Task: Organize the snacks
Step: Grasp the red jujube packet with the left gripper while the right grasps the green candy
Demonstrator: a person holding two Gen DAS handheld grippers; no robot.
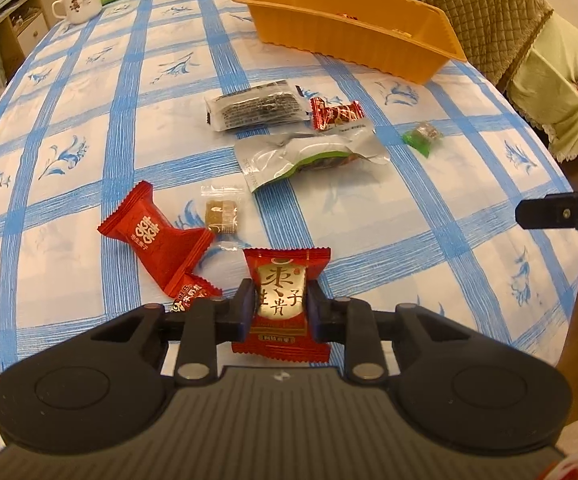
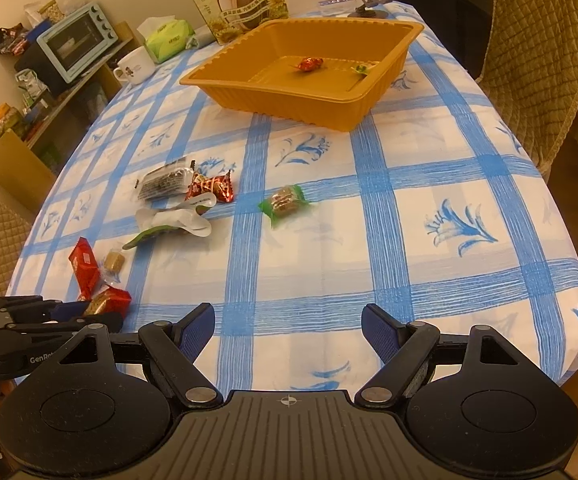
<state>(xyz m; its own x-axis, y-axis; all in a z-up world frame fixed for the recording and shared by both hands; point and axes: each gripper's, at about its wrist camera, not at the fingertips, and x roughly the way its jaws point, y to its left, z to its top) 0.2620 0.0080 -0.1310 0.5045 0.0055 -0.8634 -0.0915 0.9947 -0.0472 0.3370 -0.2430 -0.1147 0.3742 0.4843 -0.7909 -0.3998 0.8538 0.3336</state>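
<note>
Red-and-gold foil candy packet (image 1: 281,300) sits clamped between the two pads of the left gripper (image 1: 281,306), which press on its narrow sides at mid-length; this leaves both crimped ends free and keeps the packet from pivoting. It lies low over the blue-and-white checked tablecloth (image 1: 89,128), at the near edge of the table. The right gripper (image 2: 287,332) hangs with its jaws apart and nothing between them, above bare cloth, clear of the left's working area.

Remaining loose snacks lie in a cluster mid-table: a plain red pillow packet (image 1: 157,236), a clear-wrapped brown cube (image 1: 220,212), a silver-and-green pouch (image 1: 309,158) and a green-wrapped sweet (image 2: 285,200). The orange ribbed plastic tray (image 2: 249,92) stands at the far end and already holds two sweets, so it is judged to be the collection point. Next step, by that judgement: lift and carry to the tray.
</note>
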